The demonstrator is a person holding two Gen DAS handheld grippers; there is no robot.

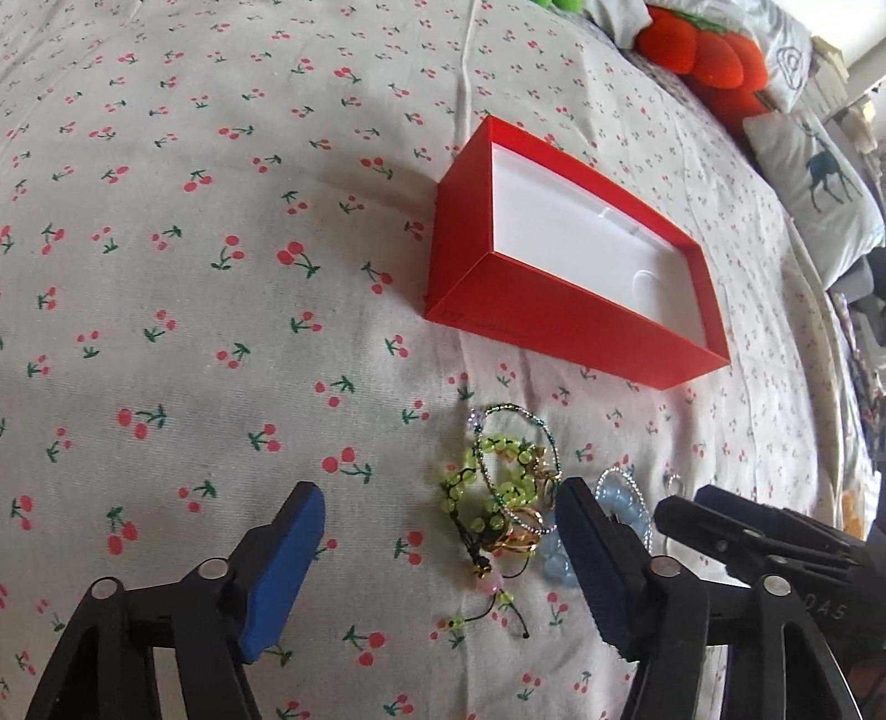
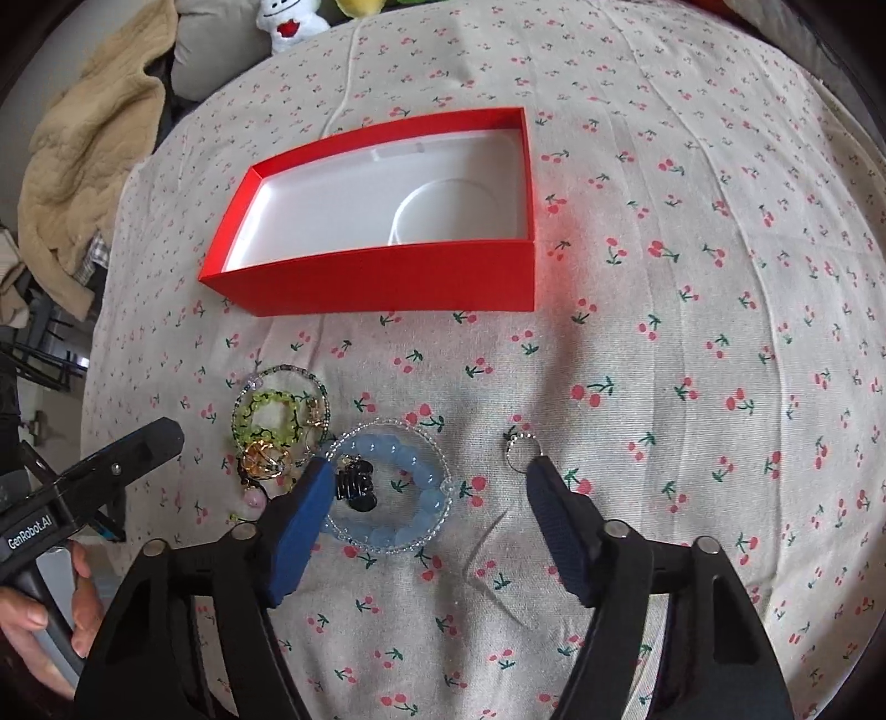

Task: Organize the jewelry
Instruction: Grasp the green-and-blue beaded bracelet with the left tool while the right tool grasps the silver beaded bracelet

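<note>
A: Where does the jewelry lie?

B: In a loose heap on the cherry-print bedspread [image 2: 664,332], on the near side of the red box [image 2: 387,277]. The box stands open, its white lining bare, and is apart from the heap.

A: What is in the heap?

B: On the left, a green bead bracelet [image 2: 266,415] tangled with a thin dark beaded loop and some gold rings [image 2: 266,457]. Just to its right, a blue bead bracelet [image 2: 410,493] inside a clear beaded ring, with a small black clip [image 2: 357,487] lying within the circle. Further right, on its own, a small silver ring [image 2: 520,451].

A: And the right gripper [image 2: 429,482]?

B: Its fingers stand apart, with nothing gripped. The left blue pad covers the left edge of the blue bracelet; the right fingertip is just beside the silver ring.

A: The left gripper [image 1: 440,498]?

B: Also apart, holding nothing. In its own view the green bracelet and gold rings lie between its fingertips, close to the right finger. A hand [image 2: 50,615] holds its handle at the left edge of the right view.

A: Anything else around?

B: A beige blanket [image 2: 83,166] far left and a white plush toy [image 2: 288,22] beyond the box.
</note>
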